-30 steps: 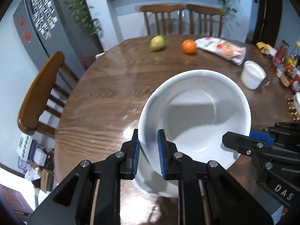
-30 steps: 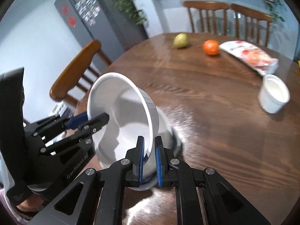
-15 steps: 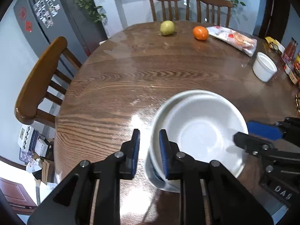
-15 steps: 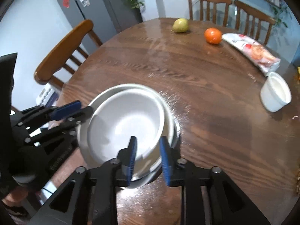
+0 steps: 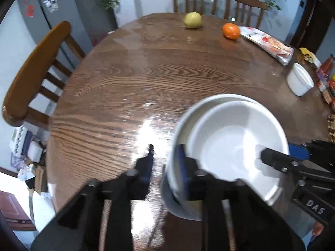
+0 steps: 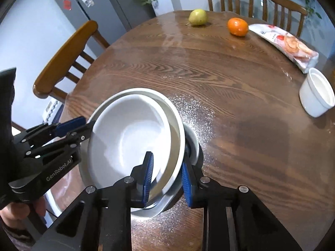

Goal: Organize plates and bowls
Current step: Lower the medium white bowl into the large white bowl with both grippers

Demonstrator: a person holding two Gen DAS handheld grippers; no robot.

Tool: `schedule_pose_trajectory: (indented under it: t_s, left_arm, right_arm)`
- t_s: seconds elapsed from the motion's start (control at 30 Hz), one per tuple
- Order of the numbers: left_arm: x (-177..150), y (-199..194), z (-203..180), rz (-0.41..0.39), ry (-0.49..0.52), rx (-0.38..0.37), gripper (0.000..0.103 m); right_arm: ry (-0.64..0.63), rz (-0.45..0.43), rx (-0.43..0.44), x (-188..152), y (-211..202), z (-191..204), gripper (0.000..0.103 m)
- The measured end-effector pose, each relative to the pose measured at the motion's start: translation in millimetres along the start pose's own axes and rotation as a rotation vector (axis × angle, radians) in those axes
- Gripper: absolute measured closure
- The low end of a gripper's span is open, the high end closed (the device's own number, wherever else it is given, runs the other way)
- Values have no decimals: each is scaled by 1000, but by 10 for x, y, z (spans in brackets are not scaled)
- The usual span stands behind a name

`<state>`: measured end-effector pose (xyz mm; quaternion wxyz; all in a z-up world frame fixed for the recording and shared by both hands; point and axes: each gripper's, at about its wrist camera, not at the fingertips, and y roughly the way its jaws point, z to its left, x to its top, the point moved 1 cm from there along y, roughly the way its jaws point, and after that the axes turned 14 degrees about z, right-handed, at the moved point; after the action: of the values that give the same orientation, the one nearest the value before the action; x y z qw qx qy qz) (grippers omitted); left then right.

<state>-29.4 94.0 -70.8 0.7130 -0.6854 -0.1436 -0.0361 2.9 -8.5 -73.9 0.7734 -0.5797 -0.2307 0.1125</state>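
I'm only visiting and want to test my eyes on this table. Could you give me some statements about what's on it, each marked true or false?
1. One white bowl sits nested in a larger bowl. True.
2. The orange lies between the pear and the snack bag. True.
3. The small white cup stands inside the bowls. False: it stands apart on the table, near the snack bag.
4. The pear lies in the nested white bowl. False: that bowl is empty, and the pear is at the table's far side.
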Motion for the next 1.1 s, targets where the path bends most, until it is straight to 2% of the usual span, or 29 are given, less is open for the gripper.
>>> schedule_pose_trajectory:
  t_s: [0.07,0.2,0.27,0.33,0.43,0.47,0.5,0.73,0.8,0.83,0.87,1.0,1.1]
  left_arm:
    - [-8,-11,-15,-6,0,10,96]
    - [5,-34,55,-6,-31,-38,94]
    - [20,-62,37,-16,-20,-30,100]
    - [41,-72,2,-17,-3,-30,100]
    - [58,-53,46,5,-21,-82,99]
    - [53,-83,59,-1,-32,-84,95]
    - [51,-111,60,-12,-39,-72,92]
    - [-35,-336,26,-84,-30,-49,91]
    - [-76,-416,38,-115,-9,-68,88]
    - [-78,-416,64,-113,-11,-64,78]
    - [-80,-417,111,-113,-25,-48,74]
    - [-55,-309,261,-75,-72,-41,76]
    - [-53,-214,223,-39,-54,-55,77]
  right_arm:
    - [-16,-12,-16,2,-13,32,79]
    - [-7,-31,7,-2,-49,-35,83]
    - [-8,-37,9,-8,-58,-44,85]
    - [-7,-46,16,-14,-80,-53,86]
    - [18,-54,64,-35,-105,-142,87]
    - [22,-57,73,-41,-108,-157,88]
    - [33,-55,80,-45,-103,-184,94]
    - [68,-47,124,-35,-56,-260,97]
    - [84,-38,138,-27,-36,-295,97]
    - [90,-36,146,-27,-34,-309,97]
    - [95,-34,148,-25,-32,-321,97]
    - [89,-30,142,-34,-34,-322,97]
    - [84,-29,142,-32,-33,-327,97]
